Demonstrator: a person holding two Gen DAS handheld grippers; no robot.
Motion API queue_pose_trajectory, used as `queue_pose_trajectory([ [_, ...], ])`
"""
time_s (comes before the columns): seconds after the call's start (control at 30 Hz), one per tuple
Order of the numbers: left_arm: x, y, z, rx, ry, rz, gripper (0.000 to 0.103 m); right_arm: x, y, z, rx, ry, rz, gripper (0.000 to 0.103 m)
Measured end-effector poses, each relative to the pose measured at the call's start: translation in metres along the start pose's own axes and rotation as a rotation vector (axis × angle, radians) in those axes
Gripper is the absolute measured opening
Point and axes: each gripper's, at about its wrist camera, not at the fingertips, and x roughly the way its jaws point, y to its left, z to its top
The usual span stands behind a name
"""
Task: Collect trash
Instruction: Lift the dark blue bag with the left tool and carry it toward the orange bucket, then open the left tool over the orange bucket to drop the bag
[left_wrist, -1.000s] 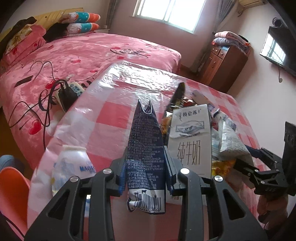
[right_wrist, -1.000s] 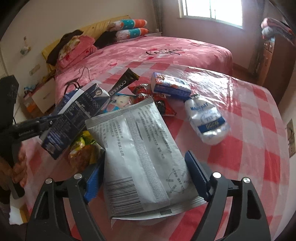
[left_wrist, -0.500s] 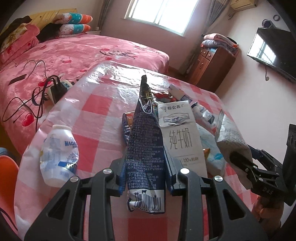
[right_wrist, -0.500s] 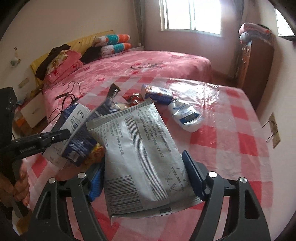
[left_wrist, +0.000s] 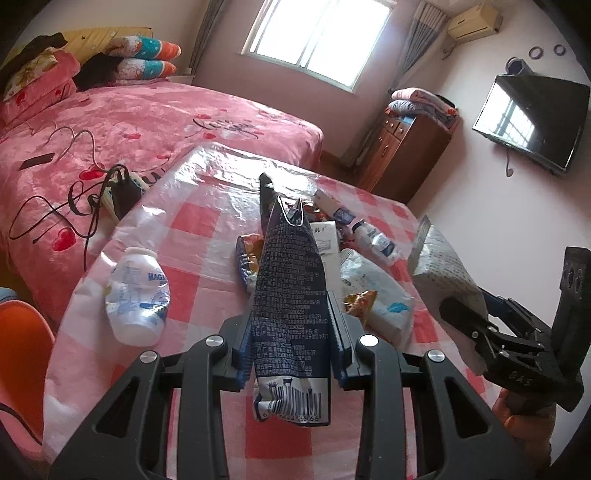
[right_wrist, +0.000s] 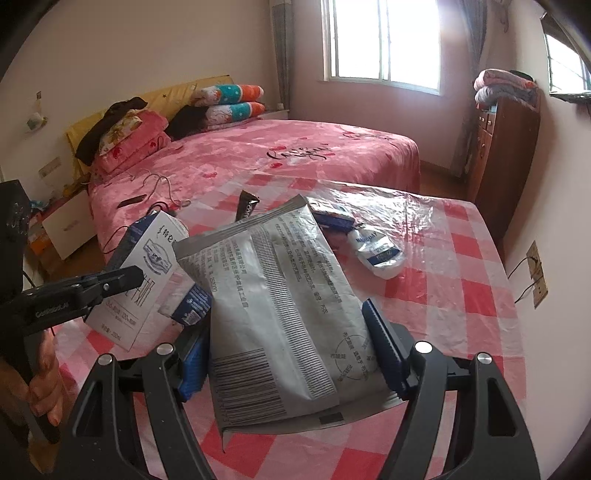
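Pink-checked plastic cloth (left_wrist: 192, 236) covers the table — pink bed (left_wrist: 155, 122) beyond.

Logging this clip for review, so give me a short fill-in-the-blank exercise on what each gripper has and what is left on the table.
1. The left gripper is shut on a flattened dark blue milk ____.
2. The right gripper holds a grey ____ with a barcode.
3. The white plastic bottle lies on its ____ on the table.
4. The table wears a red and white ____ cloth.

Missing words: carton; bag; side; checked
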Motion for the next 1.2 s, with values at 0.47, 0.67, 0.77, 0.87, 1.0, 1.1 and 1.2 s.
queue_pose_trajectory([
  [0.47,-0.053,0.022,-0.009,-0.034,-0.068,-0.021,0.035,-0.008,0.040,0.005,0.016,0.017,0.143,0.074],
  [0.67,-0.080,0.053,-0.013,-0.074,-0.112,0.021,0.035,0.001,0.081,0.014,-0.028,0.041,0.224,0.074],
  [0.77,-0.095,0.076,-0.016,-0.106,-0.132,0.058,0.035,0.008,0.110,0.020,-0.063,0.057,0.273,0.074],
  [0.87,-0.112,0.105,-0.024,-0.149,-0.154,0.118,0.035,0.018,0.141,0.025,-0.104,0.077,0.325,0.074],
  [1.0,-0.128,0.148,-0.036,-0.216,-0.166,0.216,0.035,0.038,0.193,0.030,-0.169,0.118,0.409,0.074],
  [1.1,-0.133,0.181,-0.044,-0.277,-0.162,0.277,0.035,0.052,0.228,0.031,-0.220,0.142,0.461,0.074],
  [1.2,-0.134,0.211,-0.053,-0.332,-0.151,0.327,0.035,0.066,0.260,0.030,-0.255,0.170,0.506,0.075],
])
